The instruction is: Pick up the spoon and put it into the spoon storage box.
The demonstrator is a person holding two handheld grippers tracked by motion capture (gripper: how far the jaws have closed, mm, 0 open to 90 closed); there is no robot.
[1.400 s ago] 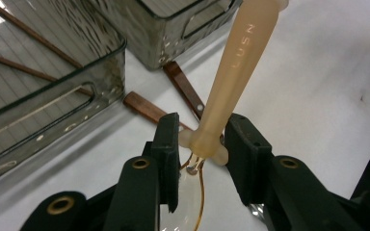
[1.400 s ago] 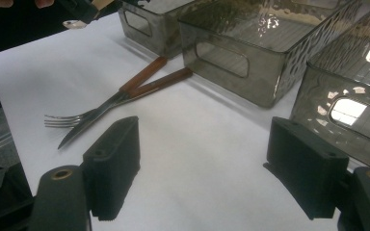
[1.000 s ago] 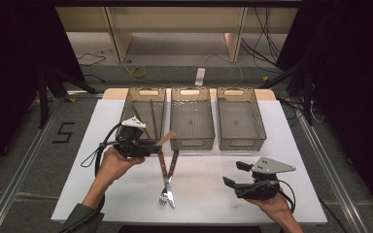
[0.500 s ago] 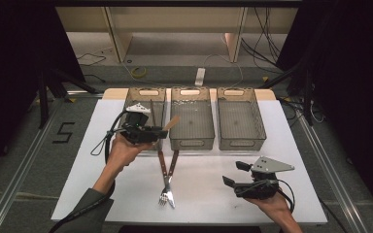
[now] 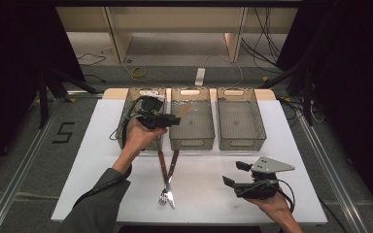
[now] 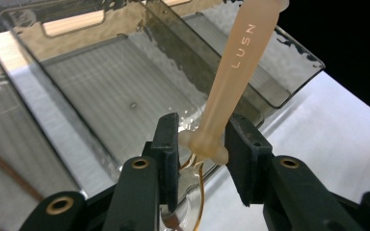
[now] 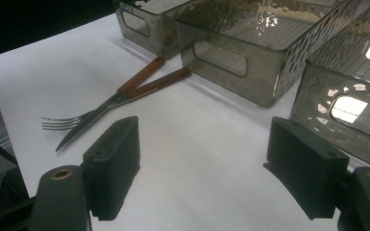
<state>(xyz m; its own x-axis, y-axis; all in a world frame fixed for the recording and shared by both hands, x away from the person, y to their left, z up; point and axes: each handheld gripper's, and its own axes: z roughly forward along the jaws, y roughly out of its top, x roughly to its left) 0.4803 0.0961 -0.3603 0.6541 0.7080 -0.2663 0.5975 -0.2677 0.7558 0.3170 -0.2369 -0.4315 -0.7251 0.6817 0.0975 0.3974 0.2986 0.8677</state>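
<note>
- We see the left gripper (image 5: 175,120) clamped on a pale, peach-coloured utensil (image 6: 231,72) at the neck where handle meets metal; the handle points up and away, and what looks like a spoon bowl hangs below the jaws, mostly hidden.
- The utensil is held in the air over the middle bin (image 5: 191,139), near its left wall. We judge this a carry toward a drop into that bin, with the grip at the neck keeping the long handle from swinging.
- The right gripper (image 5: 235,175) rests low over the white table (image 5: 301,145), jaws wide apart with nothing between them, likely waiting its turn.
- A fork (image 7: 62,123) and a knife (image 7: 89,122) with brown handles lie crossed on the table in front of the bins, touching each other.
- The middle bin and the right bin (image 5: 239,139) look empty. The left bin (image 5: 126,114) is partly covered by the hand; something thin and dark seems to lie in it.
</note>
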